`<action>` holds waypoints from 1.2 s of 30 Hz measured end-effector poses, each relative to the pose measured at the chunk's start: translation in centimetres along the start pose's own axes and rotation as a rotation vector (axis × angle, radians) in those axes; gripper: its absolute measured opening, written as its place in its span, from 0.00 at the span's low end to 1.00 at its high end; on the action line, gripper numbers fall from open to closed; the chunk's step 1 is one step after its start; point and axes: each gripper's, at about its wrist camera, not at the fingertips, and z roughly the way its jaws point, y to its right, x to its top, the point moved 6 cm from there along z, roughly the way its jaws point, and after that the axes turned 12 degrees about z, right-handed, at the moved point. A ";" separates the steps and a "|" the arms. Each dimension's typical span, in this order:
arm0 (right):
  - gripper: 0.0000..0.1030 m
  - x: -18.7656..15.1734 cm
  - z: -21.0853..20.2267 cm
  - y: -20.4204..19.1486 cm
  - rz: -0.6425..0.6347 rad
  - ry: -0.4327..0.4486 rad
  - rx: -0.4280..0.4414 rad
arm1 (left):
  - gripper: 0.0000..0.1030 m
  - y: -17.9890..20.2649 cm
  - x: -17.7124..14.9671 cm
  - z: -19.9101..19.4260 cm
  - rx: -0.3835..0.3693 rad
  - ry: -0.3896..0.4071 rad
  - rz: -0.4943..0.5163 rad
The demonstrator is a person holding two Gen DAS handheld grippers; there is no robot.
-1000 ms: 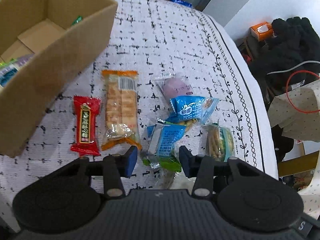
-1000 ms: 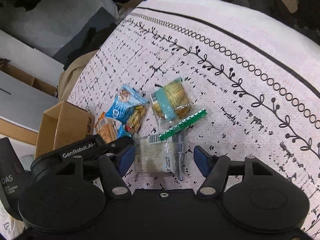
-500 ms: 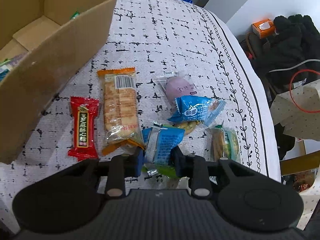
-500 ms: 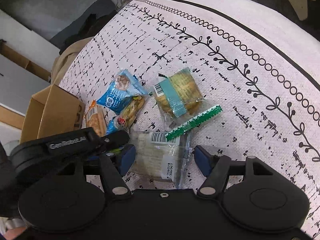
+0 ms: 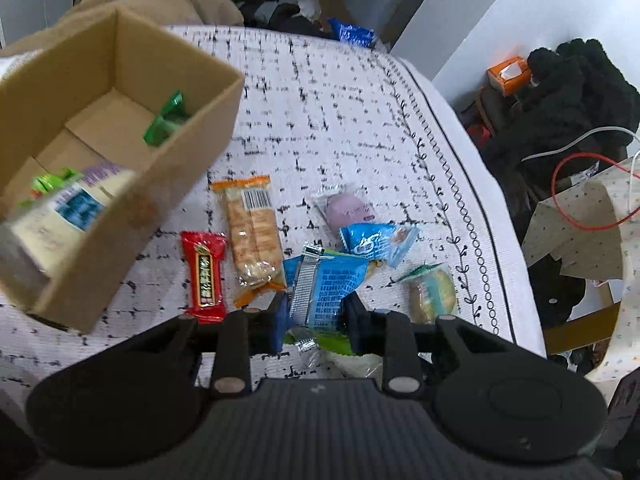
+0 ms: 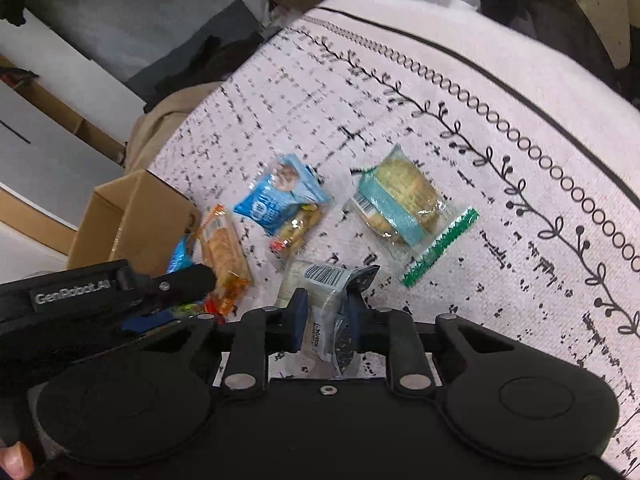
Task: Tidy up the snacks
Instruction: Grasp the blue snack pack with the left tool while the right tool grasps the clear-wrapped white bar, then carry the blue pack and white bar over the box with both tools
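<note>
In the left wrist view, the cardboard box [image 5: 120, 152] fills the ten o'clock area, its near corner blurred; it holds two green wrappers and a white-and-purple packet [image 5: 68, 208] whose print is too smeared to read. To its right, on the patterned tablecloth [image 5: 340, 120], lie a red candy bar [image 5: 204, 272], an orange cracker pack [image 5: 250, 236], a purple sweet in clear wrap [image 5: 348, 210] and a small blue packet [image 5: 378, 242]. At six o'clock the left gripper [image 5: 314, 314] is clenched on a blue snack packet [image 5: 326, 288], whose lower end is hidden behind the fingers. A teal-banded biscuit pack [image 5: 434, 294] sits at four o'clock, partly cut off by the gripper body.

In the right wrist view, the left gripper's black housing crosses at eight o'clock and covers part of the orange cracker pack [image 6: 222, 248]. The box [image 6: 132, 220] stands at nine o'clock. The right gripper [image 6: 326, 312] grasps a clear barcoded snack packet [image 6: 326, 284], crumpled so its contents are hard to make out. The biscuit pack [image 6: 398, 204] lies at one o'clock.

Half a second ago the right jaws stood wide around the flat clear packet; they have since closed on it. The left gripper, already clamped then, has lifted its packet off the pile, and more of the box interior now shows.
</note>
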 end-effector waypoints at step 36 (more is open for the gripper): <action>0.18 1.1 -4.9 -9.6 -0.106 0.148 0.295 | 0.28 -10.1 4.5 -13.9 0.146 0.227 -0.110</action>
